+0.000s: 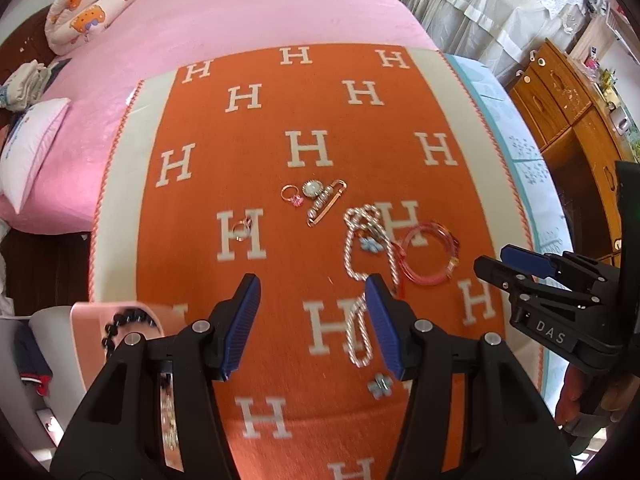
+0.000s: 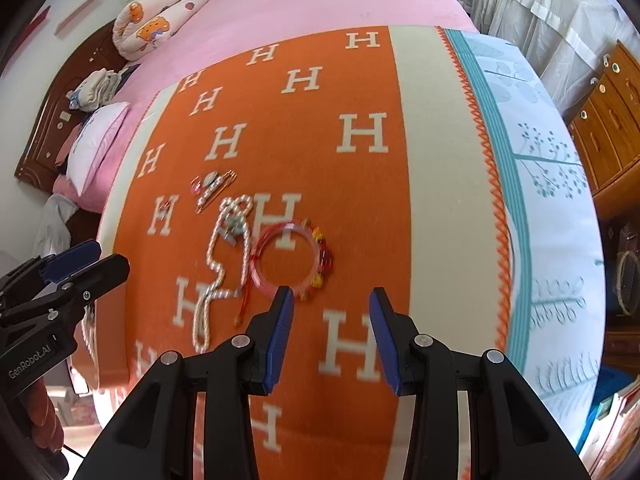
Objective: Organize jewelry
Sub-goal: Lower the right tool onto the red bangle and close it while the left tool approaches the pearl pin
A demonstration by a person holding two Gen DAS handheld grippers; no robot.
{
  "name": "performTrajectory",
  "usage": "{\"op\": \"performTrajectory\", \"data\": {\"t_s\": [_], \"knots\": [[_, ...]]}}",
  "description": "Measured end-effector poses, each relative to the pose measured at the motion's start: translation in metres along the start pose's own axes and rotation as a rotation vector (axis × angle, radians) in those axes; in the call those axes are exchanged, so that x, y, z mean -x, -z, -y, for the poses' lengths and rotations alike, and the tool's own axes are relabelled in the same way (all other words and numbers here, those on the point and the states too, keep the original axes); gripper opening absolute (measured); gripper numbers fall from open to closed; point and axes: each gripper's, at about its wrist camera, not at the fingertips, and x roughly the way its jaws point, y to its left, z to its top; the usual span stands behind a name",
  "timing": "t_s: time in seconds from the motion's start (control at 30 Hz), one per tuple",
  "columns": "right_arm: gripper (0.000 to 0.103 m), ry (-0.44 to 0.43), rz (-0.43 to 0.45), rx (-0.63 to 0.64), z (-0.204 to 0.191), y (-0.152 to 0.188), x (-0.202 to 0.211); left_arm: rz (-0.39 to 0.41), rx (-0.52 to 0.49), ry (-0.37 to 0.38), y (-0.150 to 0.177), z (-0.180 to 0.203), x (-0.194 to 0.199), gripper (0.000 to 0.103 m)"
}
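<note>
From the left wrist view, my left hand-held gripper (image 1: 312, 286) hangs with jaws apart and nothing between them, over the orange blanket (image 1: 260, 160) on the bed. The pearl necklace (image 1: 360, 264) lies on the blanket, its loop passing under the right finger; the pink bracelet (image 1: 426, 254) touches it.

From the right wrist view, my right hand-held gripper (image 2: 332, 298) is likewise parted and empty, just short of the pink bracelet (image 2: 280, 256).

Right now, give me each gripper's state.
Left gripper: open, holding nothing.
Right gripper: open, holding nothing.
</note>
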Motion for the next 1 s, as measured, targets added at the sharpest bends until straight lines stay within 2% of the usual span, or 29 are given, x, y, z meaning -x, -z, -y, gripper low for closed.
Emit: {"op": "performTrajectory", "data": {"t_s": [0.23, 0.47, 0.53, 0.6, 0.67, 1.0], "knots": [[0.04, 0.024, -0.023, 0.014, -0.009, -0.023, -0.037, -0.037, 0.035, 0.013, -0.021, -0.02, -0.038, 0.045], [0.04, 0.116, -0.013, 0.091, -0.03, -0.027, -0.062, -0.063, 0.022, 0.043, -0.037, -0.023, -0.062, 0.037], [0.033, 0.159, 0.005, 0.134, -0.036, -0.024, -0.067, -0.071, 0.012, 0.051, -0.04, -0.021, -0.067, 0.032], [0.02, 0.183, 0.015, 0.165, -0.041, -0.023, -0.069, -0.081, 0.003, 0.058, -0.043, -0.017, -0.073, 0.028], [0.014, 0.178, 0.013, 0.165, -0.042, -0.021, -0.069, -0.09, 0.006, 0.059, -0.045, -0.014, -0.077, 0.026], [0.014, 0.13, 0.009, 0.094, -0.022, -0.016, -0.059, -0.148, 0.009, 0.101, -0.055, -0.009, -0.099, 0.017]]}}
